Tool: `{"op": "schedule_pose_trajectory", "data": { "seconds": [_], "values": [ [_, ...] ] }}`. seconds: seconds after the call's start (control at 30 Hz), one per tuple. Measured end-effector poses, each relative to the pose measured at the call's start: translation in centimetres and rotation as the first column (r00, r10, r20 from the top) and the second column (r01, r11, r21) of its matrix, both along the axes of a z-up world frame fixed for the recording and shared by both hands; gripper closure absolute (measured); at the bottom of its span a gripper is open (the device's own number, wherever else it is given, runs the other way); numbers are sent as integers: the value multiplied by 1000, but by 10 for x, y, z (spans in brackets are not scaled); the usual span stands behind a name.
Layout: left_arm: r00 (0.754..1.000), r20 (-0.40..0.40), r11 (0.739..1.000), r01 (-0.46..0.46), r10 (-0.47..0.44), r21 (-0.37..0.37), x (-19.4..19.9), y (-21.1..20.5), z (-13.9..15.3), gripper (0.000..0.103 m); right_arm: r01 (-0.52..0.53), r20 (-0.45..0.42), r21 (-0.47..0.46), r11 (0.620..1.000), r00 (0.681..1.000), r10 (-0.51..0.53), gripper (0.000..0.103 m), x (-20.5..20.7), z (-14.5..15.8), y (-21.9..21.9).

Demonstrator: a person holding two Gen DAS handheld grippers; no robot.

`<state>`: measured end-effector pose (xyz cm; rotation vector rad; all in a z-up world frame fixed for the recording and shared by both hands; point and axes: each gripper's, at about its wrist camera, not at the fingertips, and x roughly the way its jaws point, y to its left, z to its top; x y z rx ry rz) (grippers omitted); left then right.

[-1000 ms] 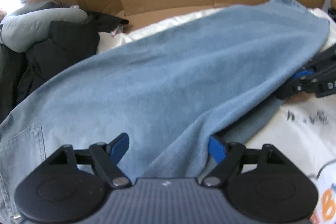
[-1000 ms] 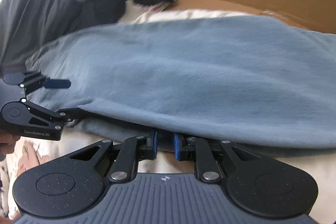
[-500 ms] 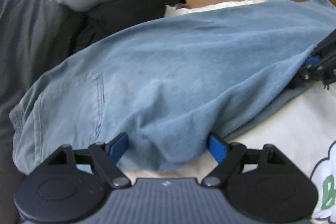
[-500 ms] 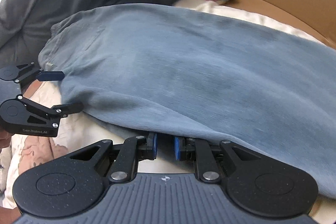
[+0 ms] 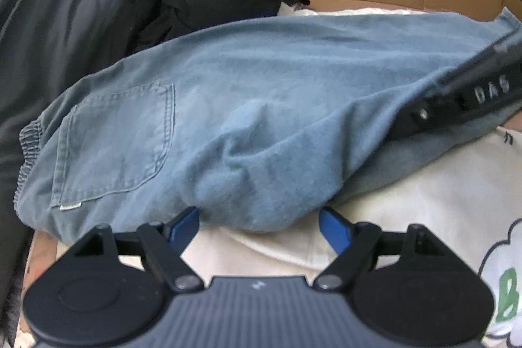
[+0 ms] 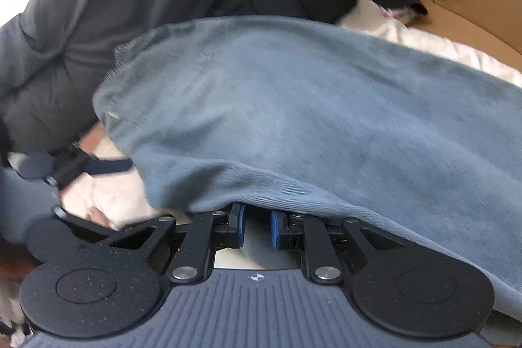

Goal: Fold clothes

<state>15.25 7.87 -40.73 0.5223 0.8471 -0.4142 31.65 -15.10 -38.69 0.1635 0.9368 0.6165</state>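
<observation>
Right tool [image 6: 256, 229] clenched on a fold of the blue trousers [image 6: 310, 106]; left tool [image 5: 259, 225] spread wide, released, bulge of the same trousers [image 5: 261, 126] just ahead between the tips. Trousers draped over the white printed sheet [image 5: 440, 217]. Best carried low, edge taut, landing square; bulge smoothed flat afterward.

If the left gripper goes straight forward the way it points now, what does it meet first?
Most likely the bunched fold of the blue trousers, which sits right ahead of the left gripper and between its open fingers. Depth is hard to judge; the white sheet lies just below.
</observation>
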Motion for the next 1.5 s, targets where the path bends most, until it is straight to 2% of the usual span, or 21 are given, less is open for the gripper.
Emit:
{"op": "schedule_pose_trajectory", "data": {
  "seconds": [0.13,0.3,0.37,0.53,0.7,0.77,0.87,1.0,1.17,1.27,1.4,1.47,1.5],
  "values": [
    [997,-2,997,-74,74,-33,8,0,-1,20,18,5,50,999,1000,-18,87,3,10,1],
    [987,74,985,-138,145,-101,19,12,19,19,3,9,46,999,1000,-3,87,0,9,5],
    [983,79,979,-157,168,-128,25,19,24,19,-15,14,26,1000,1000,15,87,-2,5,13],
    [977,23,959,-204,212,-198,34,32,28,19,-47,27,-21,999,998,48,87,-5,-5,31],
    [970,-3,942,-235,242,-241,35,37,30,19,32,-4,-43,999,999,-32,88,-3,-16,43],
    [969,-17,938,-244,247,-246,37,38,29,19,3,-30,-75,997,1000,-5,87,-7,-24,53],
    [964,-47,930,-267,263,-251,36,40,25,19,-23,-4,-104,994,1000,23,86,-12,-24,57],
    [938,-144,895,-343,314,-283,35,46,13,19,10,-56,-28,1000,998,-12,86,-4,-28,45],
    [896,-272,835,-430,350,-342,33,54,0,20,15,-49,-25,1000,999,-16,85,-4,-29,45],
    [883,-310,819,-452,353,-353,30,53,-5,25,20,-51,-17,1000,998,-21,84,-3,-29,43],
    [893,-306,823,-430,329,-371,28,45,-8,29,10,-39,-21,1000,999,-11,84,-3,-28,42],
    [894,-303,817,-430,329,-383,31,43,-10,37,8,-36,-21,1000,999,-9,84,-4,-28,41],
    [893,-305,813,-435,332,-387,34,42,-11,45,8,-34,-22,1000,999,-9,84,-4,-28,41]
  ]
}}
